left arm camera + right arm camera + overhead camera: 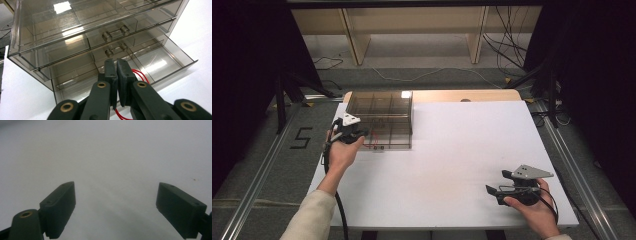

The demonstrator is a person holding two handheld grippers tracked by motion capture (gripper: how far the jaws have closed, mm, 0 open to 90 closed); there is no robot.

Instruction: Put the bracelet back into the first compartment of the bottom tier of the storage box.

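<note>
Smoked clear plastic drawer cabinet (381,116): stands at the white table's (452,150) far left, bottom drawer (160,60) pulled out.
Left gripper (117,65): jaws pressed together on a thin red elastic loop (140,74) over that drawer.
Loop's handling: likely light, soft and stretchy (prone to slip); best pinched across its strand.
Right gripper (498,190): jaws spread wide, empty, near the table's front right.

Smoky transparent acrylic drawer cabinet (381,117) at surface's 11 o'clock; bottom drawer (160,62) pulled open, thin red elastic loop (140,74) inside.
</note>
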